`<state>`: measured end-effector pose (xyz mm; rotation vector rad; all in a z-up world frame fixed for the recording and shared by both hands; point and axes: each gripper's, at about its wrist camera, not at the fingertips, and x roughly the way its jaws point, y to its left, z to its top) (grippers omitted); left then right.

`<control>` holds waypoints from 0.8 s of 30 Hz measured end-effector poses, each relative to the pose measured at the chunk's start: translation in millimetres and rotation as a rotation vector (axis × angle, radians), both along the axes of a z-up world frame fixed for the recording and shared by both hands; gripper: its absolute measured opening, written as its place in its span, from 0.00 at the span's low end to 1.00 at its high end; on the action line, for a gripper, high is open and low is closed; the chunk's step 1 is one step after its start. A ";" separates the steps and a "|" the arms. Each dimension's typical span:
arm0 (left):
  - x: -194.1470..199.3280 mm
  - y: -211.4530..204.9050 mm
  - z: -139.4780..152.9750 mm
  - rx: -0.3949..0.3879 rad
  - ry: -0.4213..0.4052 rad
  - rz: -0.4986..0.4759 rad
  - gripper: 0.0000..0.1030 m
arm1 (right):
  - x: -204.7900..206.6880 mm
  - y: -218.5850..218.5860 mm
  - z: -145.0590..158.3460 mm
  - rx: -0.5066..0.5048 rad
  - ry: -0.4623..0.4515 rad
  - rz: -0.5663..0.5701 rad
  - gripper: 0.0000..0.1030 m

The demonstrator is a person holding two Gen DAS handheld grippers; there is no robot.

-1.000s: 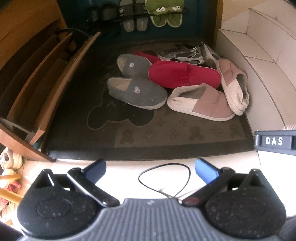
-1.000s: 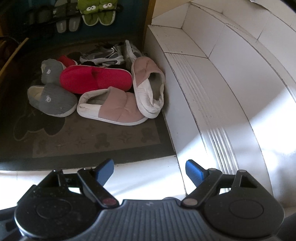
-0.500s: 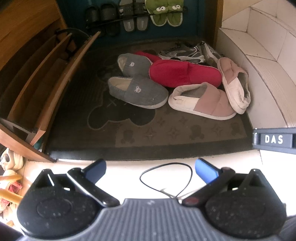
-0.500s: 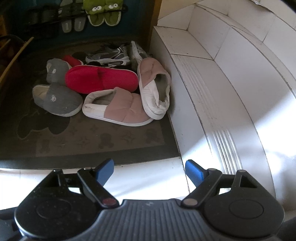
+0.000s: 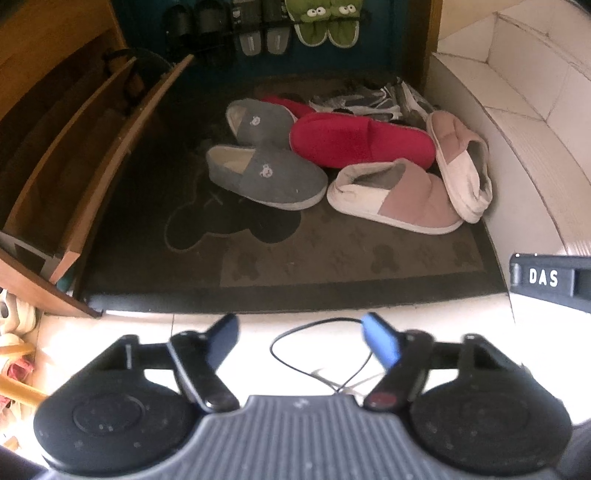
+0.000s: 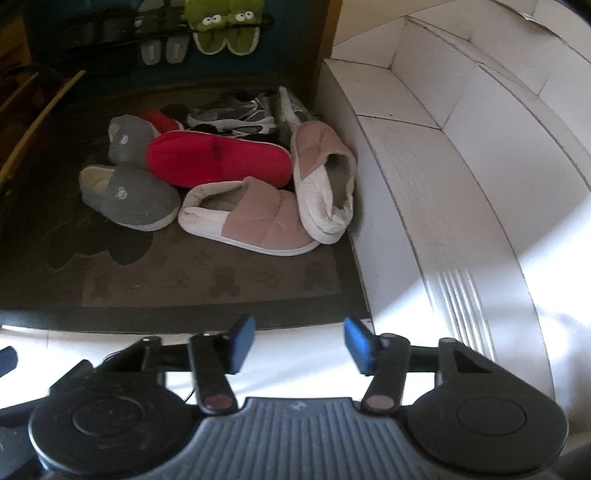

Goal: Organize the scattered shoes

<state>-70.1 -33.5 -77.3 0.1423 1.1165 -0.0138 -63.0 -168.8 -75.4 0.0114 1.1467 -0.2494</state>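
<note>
A heap of shoes lies on a dark mat (image 5: 258, 266): two grey slippers (image 5: 266, 173) (image 6: 129, 195), a red slipper (image 5: 362, 142) (image 6: 218, 158) with a second red one mostly hidden behind, two pink-and-white slippers (image 5: 402, 195) (image 6: 258, 218), and grey sneakers (image 5: 362, 101) (image 6: 232, 116) at the back. My left gripper (image 5: 301, 332) hovers over pale floor in front of the mat, its jaws narrowed but apart with nothing between them. My right gripper (image 6: 299, 334) is also short of the mat, its jaws closing on nothing.
A slanted wooden shoe rack (image 5: 74, 155) stands left of the mat. Green frog slippers (image 5: 325, 22) and sandals hang on a wall rack behind. White steps (image 6: 461, 177) border the mat on the right. A thin cable loop (image 5: 321, 354) lies by the left gripper.
The fingers of both grippers have come closer together. In the right wrist view the shoes have shifted slightly to the right. The shoes themselves have not moved.
</note>
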 end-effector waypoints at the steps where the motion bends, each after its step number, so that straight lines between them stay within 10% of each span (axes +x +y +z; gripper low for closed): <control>1: 0.0 0.0 -0.3 0.001 0.001 -0.002 0.61 | 0.2 0.6 -0.3 -0.001 0.002 0.001 0.39; 16: 0.8 -2.8 1.1 0.008 -0.012 -0.018 0.70 | 3.1 1.7 -4.5 0.007 0.022 -0.001 0.48; 19: 2.8 -1.8 4.5 0.014 -0.013 -0.023 0.96 | 7.2 5.8 -7.8 -0.003 0.029 0.032 0.49; 24: 3.9 -0.6 13.2 0.075 -0.060 -0.052 0.99 | 13.9 9.9 -11.7 -0.018 0.042 0.077 0.55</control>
